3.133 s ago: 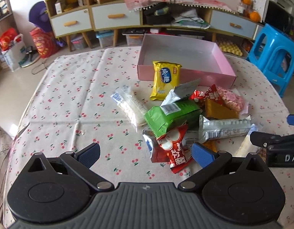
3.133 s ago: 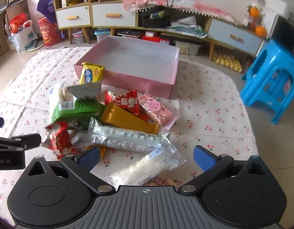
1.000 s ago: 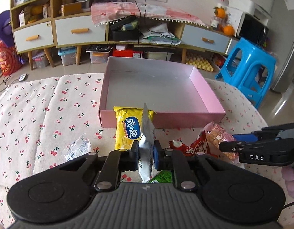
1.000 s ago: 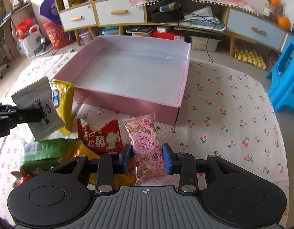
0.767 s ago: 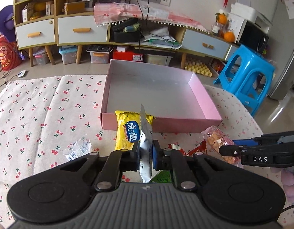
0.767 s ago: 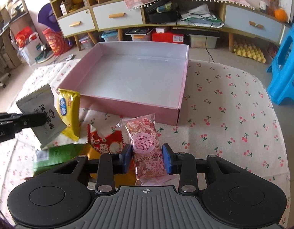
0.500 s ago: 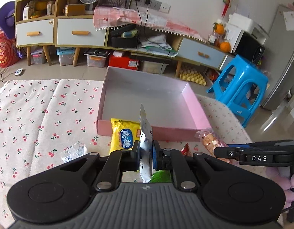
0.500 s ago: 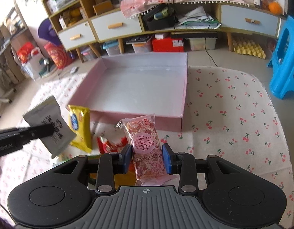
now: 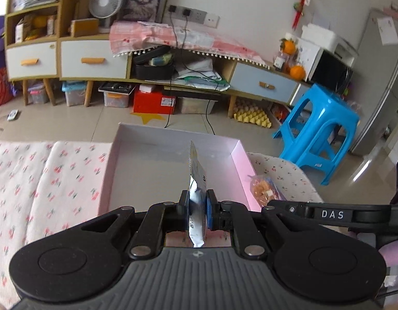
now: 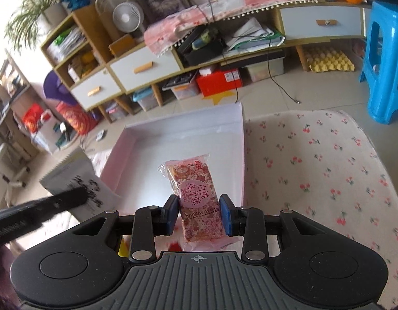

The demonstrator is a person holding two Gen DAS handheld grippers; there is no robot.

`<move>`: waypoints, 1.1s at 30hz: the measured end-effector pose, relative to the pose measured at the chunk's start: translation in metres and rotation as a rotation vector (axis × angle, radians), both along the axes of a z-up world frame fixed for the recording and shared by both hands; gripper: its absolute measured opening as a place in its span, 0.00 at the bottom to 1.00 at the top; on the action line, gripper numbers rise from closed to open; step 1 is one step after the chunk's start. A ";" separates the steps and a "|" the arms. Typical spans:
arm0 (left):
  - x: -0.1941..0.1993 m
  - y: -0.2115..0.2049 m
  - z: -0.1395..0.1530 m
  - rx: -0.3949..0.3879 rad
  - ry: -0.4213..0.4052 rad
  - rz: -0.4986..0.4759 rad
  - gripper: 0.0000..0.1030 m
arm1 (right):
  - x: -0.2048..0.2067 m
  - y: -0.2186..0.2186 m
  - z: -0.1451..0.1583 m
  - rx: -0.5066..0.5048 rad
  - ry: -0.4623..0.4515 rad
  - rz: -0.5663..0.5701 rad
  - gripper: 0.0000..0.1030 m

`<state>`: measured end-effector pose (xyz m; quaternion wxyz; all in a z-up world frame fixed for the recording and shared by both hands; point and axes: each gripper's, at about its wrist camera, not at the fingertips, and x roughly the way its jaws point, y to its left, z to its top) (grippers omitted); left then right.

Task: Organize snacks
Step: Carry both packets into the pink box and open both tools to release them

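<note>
My left gripper (image 9: pixel 197 213) is shut on a silver snack packet (image 9: pixel 196 180), held edge-on above the near part of the empty pink box (image 9: pixel 149 160). My right gripper (image 10: pixel 200 214) is shut on a pink floral snack packet (image 10: pixel 196 196), held over the near right part of the same pink box (image 10: pixel 173 142). The silver packet (image 10: pixel 74 183) and the left gripper's finger show at the left of the right wrist view. The pink packet (image 9: pixel 263 190) and the right gripper's arm show at the right of the left wrist view.
The box sits at the far edge of a table with a cherry-print cloth (image 10: pixel 315 170). A blue plastic stool (image 9: pixel 317 131) stands on the floor to the right. Low cabinets (image 9: pixel 95 62) with storage bins line the far wall.
Both grippers have lifted and moved forward with their packets, from in front of the box to above it. The snack pile has dropped out of view below.
</note>
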<state>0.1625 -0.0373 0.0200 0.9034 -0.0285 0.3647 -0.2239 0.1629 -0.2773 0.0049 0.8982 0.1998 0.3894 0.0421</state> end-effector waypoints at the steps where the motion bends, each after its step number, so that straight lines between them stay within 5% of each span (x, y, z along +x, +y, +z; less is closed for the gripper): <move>1: 0.004 -0.002 -0.003 0.013 -0.001 -0.001 0.11 | 0.004 -0.002 -0.003 0.006 -0.003 -0.004 0.33; 12: 0.042 -0.015 -0.034 0.029 0.103 0.008 0.11 | 0.042 -0.002 -0.030 0.040 0.012 0.016 0.33; 24: 0.048 -0.015 -0.038 0.061 0.110 0.008 0.13 | 0.047 0.008 -0.040 0.011 0.028 0.044 0.34; 33: 0.042 -0.014 -0.033 0.094 0.095 0.022 0.34 | 0.041 0.007 -0.027 -0.004 0.043 0.032 0.44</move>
